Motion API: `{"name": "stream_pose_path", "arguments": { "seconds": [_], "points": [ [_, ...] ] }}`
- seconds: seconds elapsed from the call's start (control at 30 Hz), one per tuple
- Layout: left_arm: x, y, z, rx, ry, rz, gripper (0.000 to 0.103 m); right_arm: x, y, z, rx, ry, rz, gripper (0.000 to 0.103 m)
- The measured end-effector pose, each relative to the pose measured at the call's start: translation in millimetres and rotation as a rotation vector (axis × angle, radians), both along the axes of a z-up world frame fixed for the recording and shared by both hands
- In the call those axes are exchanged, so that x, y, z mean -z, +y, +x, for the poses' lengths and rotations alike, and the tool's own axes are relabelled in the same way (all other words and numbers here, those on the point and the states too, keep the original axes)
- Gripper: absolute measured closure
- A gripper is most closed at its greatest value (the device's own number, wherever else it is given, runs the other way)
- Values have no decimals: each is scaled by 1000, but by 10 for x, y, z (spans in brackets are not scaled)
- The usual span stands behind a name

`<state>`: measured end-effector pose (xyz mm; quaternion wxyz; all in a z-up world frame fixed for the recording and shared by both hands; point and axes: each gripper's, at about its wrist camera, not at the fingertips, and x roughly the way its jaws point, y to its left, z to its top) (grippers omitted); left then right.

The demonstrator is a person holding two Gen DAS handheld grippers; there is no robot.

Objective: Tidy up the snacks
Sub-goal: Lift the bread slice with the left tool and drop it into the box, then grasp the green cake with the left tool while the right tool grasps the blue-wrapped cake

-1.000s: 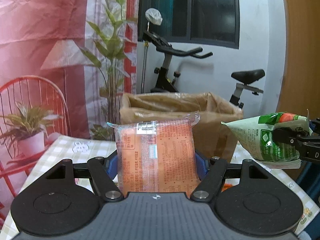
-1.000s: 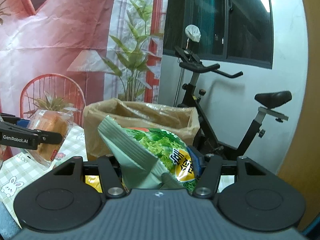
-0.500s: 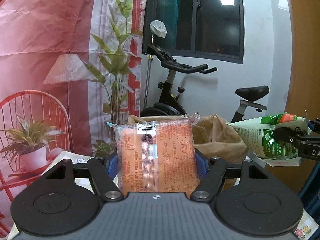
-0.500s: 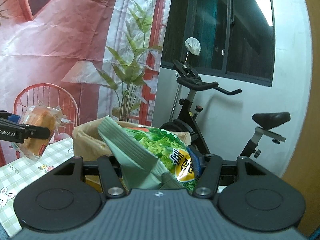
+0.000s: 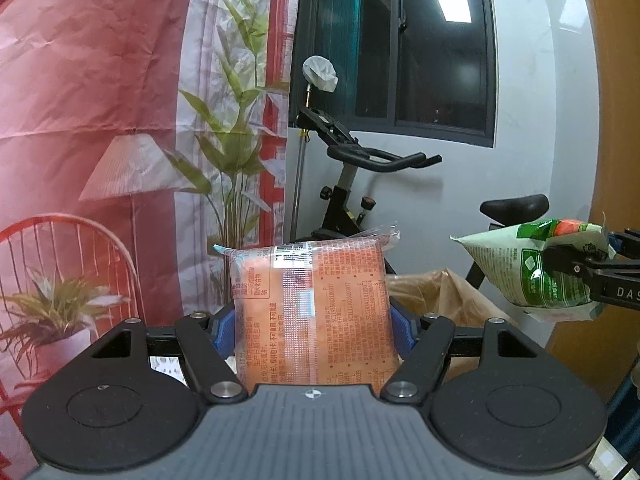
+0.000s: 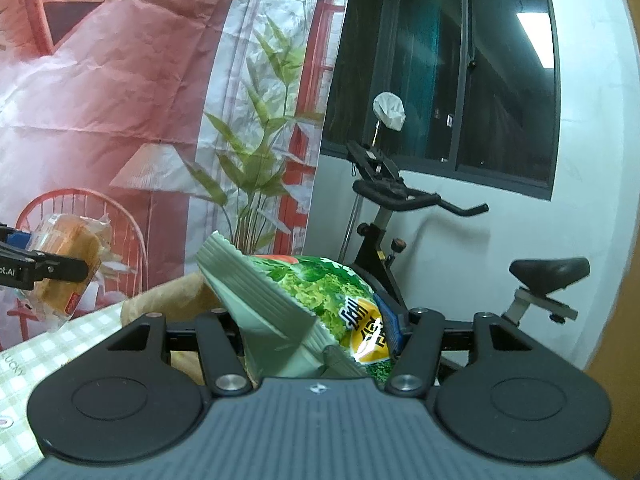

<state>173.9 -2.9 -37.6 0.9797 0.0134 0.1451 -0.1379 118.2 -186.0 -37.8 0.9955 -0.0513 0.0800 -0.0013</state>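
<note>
My left gripper (image 5: 312,320) is shut on an orange bread packet (image 5: 312,308), which stands upright between the blue pads. In the right wrist view the same bread packet (image 6: 66,264) hangs at the far left in the left gripper (image 6: 60,270). My right gripper (image 6: 320,328) is shut on a green chip bag (image 6: 304,300), tilted with its crimped end pointing up and left. The left wrist view shows that chip bag (image 5: 536,268) at the right edge, pinched by the right gripper (image 5: 576,268). An open brown paper bag (image 5: 444,296) sits low between and beyond both packets.
A checkered tablecloth (image 6: 44,344) covers the table at the lower left. Behind the table stand an exercise bike (image 5: 360,168), a white wall with a dark window (image 5: 400,40) and a printed red backdrop (image 5: 100,80). A wooden panel (image 5: 616,120) runs along the right.
Both grippers have risen with their packets. The paper bag and tablecloth have dropped lower in both views, and more of the wall and window shows.
</note>
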Motion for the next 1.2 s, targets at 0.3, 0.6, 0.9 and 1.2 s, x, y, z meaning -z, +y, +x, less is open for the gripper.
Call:
{"name": "stream_pose_path", "arguments": {
  "seconds": [0.3,0.6,0.9,1.2],
  "points": [
    [-80,-189,577,26,2,0,29,-34,-67,678,-35,15,10,43],
    [50,-412,1053,44,39,20,29,282,-49,1161,-71,82,41,43],
    [185,-488,1236,34,61,53,15,466,-80,1377,-56,147,82,34],
    [49,-220,870,45,70,18,15,337,-80,991,-79,121,143,18]
  ]
}}
